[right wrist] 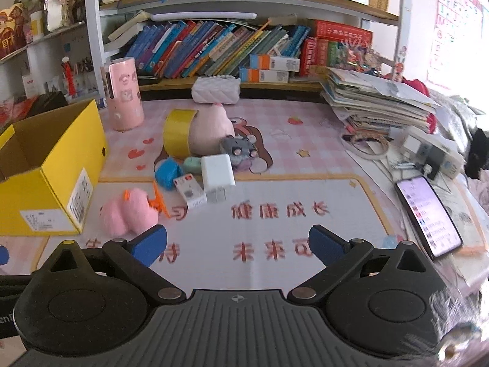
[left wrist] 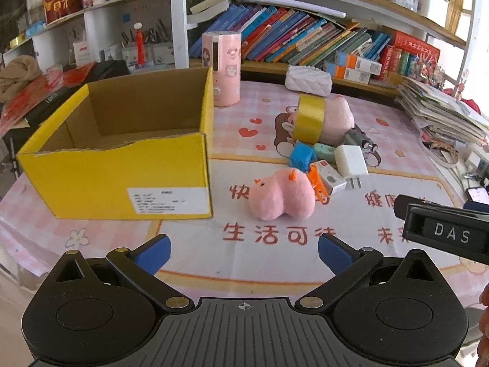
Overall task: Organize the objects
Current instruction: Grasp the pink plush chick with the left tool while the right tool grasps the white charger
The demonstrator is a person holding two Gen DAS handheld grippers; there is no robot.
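Both grippers hang low over the near edge of the table, each with its blue-padded fingers spread wide and nothing between them. The left gripper point(left wrist: 244, 252) faces the yellow box point(left wrist: 122, 165), which sits on the pink tablecloth point(left wrist: 382, 113) to the left, open at the top and with nothing showing inside it. The right gripper point(right wrist: 238, 247) looks at the same table from further right; its black body shows at the right edge of the left camera's view.

The things to be sorted lie in a loose heap right of the box. Nearest is a pink plush toy point(left wrist: 281, 197) with small orange ears, lying apart from the box and touching an orange clip point(left wrist: 318, 183) on its right. Just beyond are a small red and white carton point(left wrist: 331, 180), a white charger point(left wrist: 351, 162) with its prongs pointing toward the near side, a blue case point(left wrist: 302, 156) and a pale green piece point(left wrist: 324, 150). Further back a roll of yellow tape point(left wrist: 308, 117) leans against a larger pale pink plush point(left wrist: 336, 120), with a small grey mouse toy point(right wrist: 240, 148) at that plush's right side.

A pink cylinder point(left wrist: 221, 68) stands upright behind the box's far right corner. A white quilted pouch point(left wrist: 308, 80) lies at the far edge below the shelf of books point(left wrist: 305, 39). To the right are a stack of papers point(right wrist: 379, 101) and, nearer, a phone point(right wrist: 428, 217) with its screen lit.
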